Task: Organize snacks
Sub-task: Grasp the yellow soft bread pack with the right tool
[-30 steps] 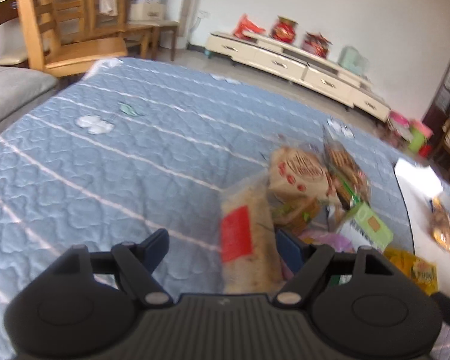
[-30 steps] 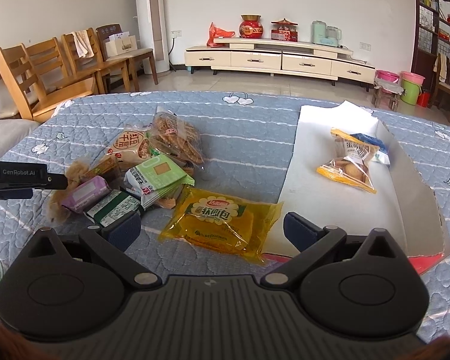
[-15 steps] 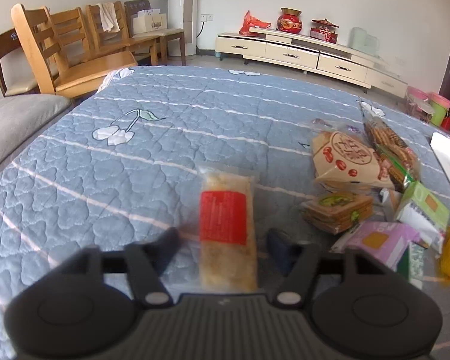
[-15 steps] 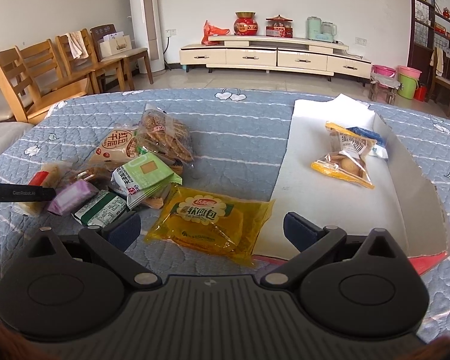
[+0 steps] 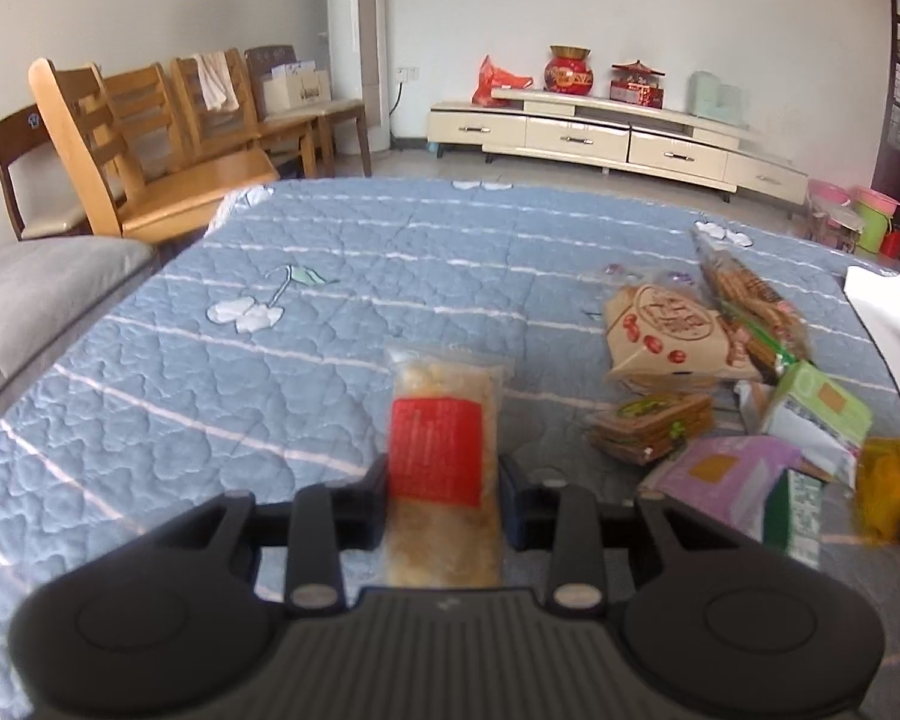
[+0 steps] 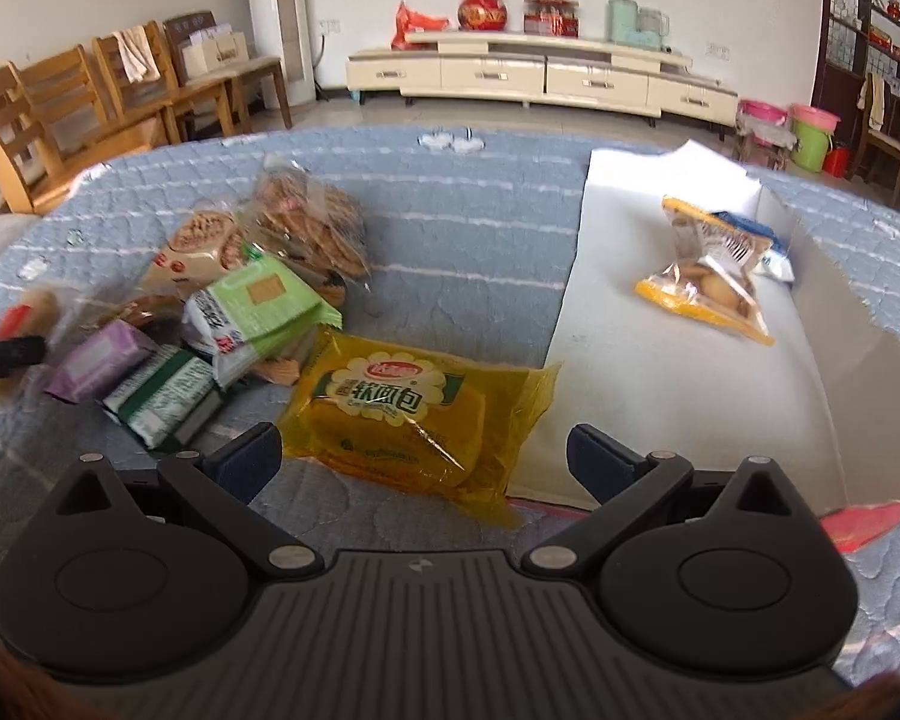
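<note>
Step in hand: sorting snacks from the blue quilt into one white box at its right edge, holding two packets. About seven lie heaped toward the left edge. Left gripper is clamped on a red-labelled snack; next, carry it boxward. Right gripper gapes wide around one yellow bread pack.

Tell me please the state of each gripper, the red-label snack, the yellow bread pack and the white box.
left gripper: shut on the red-label snack
red-label snack: gripped
right gripper: open, holds nothing
yellow bread pack: sealed, flat on quilt
white box: open, two packs inside
</note>
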A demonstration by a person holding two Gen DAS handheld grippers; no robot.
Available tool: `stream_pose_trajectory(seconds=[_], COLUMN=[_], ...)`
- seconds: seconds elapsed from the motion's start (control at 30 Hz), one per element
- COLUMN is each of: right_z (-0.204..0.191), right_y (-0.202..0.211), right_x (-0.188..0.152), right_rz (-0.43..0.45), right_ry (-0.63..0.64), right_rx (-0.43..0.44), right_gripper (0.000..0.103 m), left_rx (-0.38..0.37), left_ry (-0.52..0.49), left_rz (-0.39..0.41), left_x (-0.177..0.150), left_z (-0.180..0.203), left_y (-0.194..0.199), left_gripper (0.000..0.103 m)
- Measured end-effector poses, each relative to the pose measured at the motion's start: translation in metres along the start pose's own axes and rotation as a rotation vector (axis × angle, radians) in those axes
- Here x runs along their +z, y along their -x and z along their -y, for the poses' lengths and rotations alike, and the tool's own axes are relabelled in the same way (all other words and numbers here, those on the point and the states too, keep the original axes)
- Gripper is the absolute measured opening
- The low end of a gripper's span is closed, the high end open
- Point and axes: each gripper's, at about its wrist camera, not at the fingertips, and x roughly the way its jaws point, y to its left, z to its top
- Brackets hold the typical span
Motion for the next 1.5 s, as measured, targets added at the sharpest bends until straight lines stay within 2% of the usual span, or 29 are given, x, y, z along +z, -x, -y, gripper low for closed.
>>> stream_pose_trajectory(seconds=[0.07,0.23,0.37,0.43,0.57,0.7,0.9,0.97,1.07,1.2,1.33,1.37,1.4,1.43,1.5], right_z=[0.000,-0.012,-0.011,-0.006,0.000,0.009,0.002,0.004,0.006,-0.008,-0.009,-0.008,-0.006,-0.002,-0.003], right_y=[-0.006,-0.020,-0.019,-0.012,-0.001,-0.012,-0.008,0.000,-0.006,-0.032,-0.049,-0.046,-0.043,-0.039,-0.031], right_x=[0.002,0.011,0.014,0.012,0.011,0.028,0.047,0.047,0.051,0.053,0.048,0.044,0.041,0.038,0.029], right_rz=[-0.007,-0.013,-0.044,-0.051,-0.063,-0.093,-0.181,-0.154,-0.180,-0.206,-0.271,-0.257,-0.245,-0.232,-0.205], right_ry=[-0.036,-0.045,0.011,0.079,0.331,0.418,0.630,0.684,0.704,0.765,0.651,0.613,0.579,0.543,0.502], right_rx=[0.023,0.002,0.031,0.077,0.128,0.224,0.231,0.250,0.307,0.306,0.366,0.378,0.389,0.399,0.370], right_gripper=[0.103,0.103,0.103,0.103,0.103,0.103,0.103,0.103,0.103,0.103,0.102,0.090,0.065,0.055,0.050], left_rx=[-0.001,-0.028,-0.037,-0.042,-0.049,-0.055,-0.053,-0.058,-0.064,-0.066,-0.071,-0.074,-0.078,-0.081,-0.085], left_ry=[-0.008,-0.010,-0.009,-0.011,0.001,-0.005,-0.020,-0.008,-0.006,-0.011,-0.017,-0.017,-0.016,-0.016,-0.019], left_rz=[0.007,0.013,0.016,0.017,0.013,0.002,0.009,0.009,0.004,0.003,0.011,0.013,0.014,0.016,0.022], left_x=[-0.001,-0.003,-0.007,-0.009,-0.011,-0.012,-0.013,-0.012,-0.013,-0.012,-0.011,-0.010,-0.010,-0.009,-0.009], left_z=[0.001,0.004,0.003,0.001,-0.002,0.002,0.004,0.003,0.005,0.009,0.012,0.012,0.013,0.014,0.017], left_y=[0.005,0.014,0.020,0.022,0.023,0.023,0.028,0.027,0.026,0.029,0.032,0.033,0.034,0.034,0.037], left_gripper=[0.034,0.034,0.034,0.034,0.034,0.034,0.034,0.034,0.034,0.034,0.034,0.034,0.034,0.034,0.034])
